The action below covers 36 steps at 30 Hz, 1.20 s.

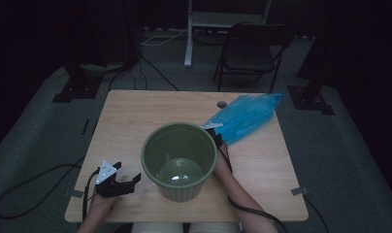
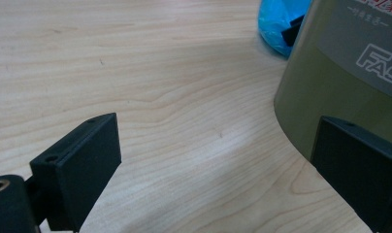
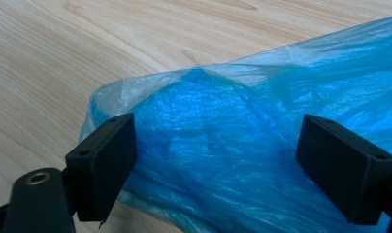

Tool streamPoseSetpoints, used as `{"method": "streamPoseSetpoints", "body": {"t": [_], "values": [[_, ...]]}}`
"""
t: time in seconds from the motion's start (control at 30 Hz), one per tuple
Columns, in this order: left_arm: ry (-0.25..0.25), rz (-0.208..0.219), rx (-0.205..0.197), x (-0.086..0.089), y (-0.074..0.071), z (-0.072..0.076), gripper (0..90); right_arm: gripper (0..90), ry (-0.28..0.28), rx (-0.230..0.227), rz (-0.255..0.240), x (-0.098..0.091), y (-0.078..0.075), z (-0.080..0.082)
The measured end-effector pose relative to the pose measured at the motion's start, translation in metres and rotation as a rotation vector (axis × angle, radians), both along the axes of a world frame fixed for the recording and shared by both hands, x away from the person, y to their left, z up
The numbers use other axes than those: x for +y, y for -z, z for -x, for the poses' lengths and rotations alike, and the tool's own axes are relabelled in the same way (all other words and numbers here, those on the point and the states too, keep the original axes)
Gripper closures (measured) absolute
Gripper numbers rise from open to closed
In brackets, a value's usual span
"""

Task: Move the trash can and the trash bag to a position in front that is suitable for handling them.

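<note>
An olive-green bucket [image 1: 179, 160] stands upright in the middle of the wooden table [image 1: 131, 116], its inside bare. A blue plastic bag [image 1: 245, 116] lies flat behind it to the right. My right gripper [image 1: 217, 136] sits behind the bucket's right rim, at the bag's near end. In the right gripper view it is open [image 3: 218, 165], its jaws spread over the crumpled blue bag [image 3: 242, 145]. My left gripper [image 1: 123, 182] rests at the table's front left, open. In the left gripper view [image 2: 223, 170] its jaws are wide apart, the bucket wall [image 2: 339, 77] beside the right jaw.
A folding chair [image 1: 252, 51] and a white stand [image 1: 189, 34] are on the floor beyond the table. Cables [image 1: 29, 189] trail across the carpet at left. A small hole [image 1: 222, 104] marks the table's far edge. Bare wood lies at the table's left half.
</note>
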State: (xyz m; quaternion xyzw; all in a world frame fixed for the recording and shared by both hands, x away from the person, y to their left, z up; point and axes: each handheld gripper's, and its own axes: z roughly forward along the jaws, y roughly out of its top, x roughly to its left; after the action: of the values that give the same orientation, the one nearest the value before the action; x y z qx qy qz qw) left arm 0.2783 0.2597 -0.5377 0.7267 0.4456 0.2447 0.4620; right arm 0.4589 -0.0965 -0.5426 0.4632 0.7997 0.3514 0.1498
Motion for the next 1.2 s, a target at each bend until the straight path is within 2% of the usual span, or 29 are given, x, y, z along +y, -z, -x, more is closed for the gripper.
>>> {"method": "streamPoseSetpoints", "body": {"t": [0.03, 0.1, 0.17, 0.23, 0.3, 0.37, 0.43, 0.53, 0.6, 0.7, 0.77, 0.8, 0.97, 1.07, 1.1, 1.2], "values": [[-0.004, -0.028, -0.010, -0.001, 0.000, 0.000, 4.7, 16.0, -0.002, -0.021, 0.038, 0.000, 0.001, 0.005], [-0.009, -0.053, -0.013, -0.001, 0.002, 0.001, 4.7, 20.7, -0.007, -0.040, 0.069, -0.002, 0.001, 0.011], [-0.007, -0.043, -0.001, 0.000, 0.002, 0.001, 4.7, 27.2, -0.011, -0.044, 0.068, -0.007, 0.001, 0.015], [-0.011, -0.033, 0.001, 0.000, 0.002, 0.001, 4.6, 39.6, -0.009, -0.046, 0.068, -0.014, -0.001, 0.020], [-0.011, -0.027, 0.007, 0.001, 0.002, 0.000, 4.6, 54.0, -0.013, -0.042, 0.064, -0.023, -0.003, 0.023], [-0.012, -0.023, 0.007, 0.001, 0.002, 0.000, 4.7, 65.3, -0.013, -0.032, 0.040, -0.034, -0.004, 0.025], [-0.008, -0.019, 0.007, 0.001, 0.001, 0.000, 4.7, 73.1, -0.015, -0.012, 0.005, -0.045, -0.004, 0.029], [-0.007, -0.023, 0.005, 0.001, 0.001, 0.000, 4.7, 78.3, -0.026, 0.001, -0.006, -0.058, -0.004, 0.036], [-0.005, -0.028, 0.008, 0.000, 0.001, -0.001, 4.7, 78.5, -0.050, 0.002, -0.009, -0.066, -0.004, 0.046], [-0.005, -0.035, 0.013, 0.000, 0.001, -0.001, 4.7, 78.2, -0.109, -0.007, 0.017, -0.076, -0.005, 0.065], [-0.004, -0.037, 0.014, -0.001, 0.001, -0.001, 4.6, 78.2, -0.109, -0.007, 0.017, -0.076, -0.005, 0.065], [-0.007, -0.045, 0.014, -0.002, 0.001, -0.001, 4.6, 77.1, -0.155, -0.006, 0.020, -0.088, -0.007, 0.089], [-0.009, -0.045, 0.017, -0.002, 0.001, -0.001, 4.7, 65.8, -0.208, -0.001, -0.007, -0.108, -0.014, 0.130], [-0.008, -0.045, 0.020, -0.002, 0.001, 0.000, 4.7, 56.0, -0.224, 0.012, -0.046, -0.120, -0.017, 0.158], [-0.007, -0.046, 0.018, -0.002, 0.002, 0.000, 4.7, 51.8, -0.224, 0.002, -0.051, -0.124, -0.018, 0.167], [-0.007, -0.047, 0.022, -0.003, 0.002, 0.000, 4.7, 45.8, -0.191, 0.003, -0.079, -0.137, -0.020, 0.193]]}}
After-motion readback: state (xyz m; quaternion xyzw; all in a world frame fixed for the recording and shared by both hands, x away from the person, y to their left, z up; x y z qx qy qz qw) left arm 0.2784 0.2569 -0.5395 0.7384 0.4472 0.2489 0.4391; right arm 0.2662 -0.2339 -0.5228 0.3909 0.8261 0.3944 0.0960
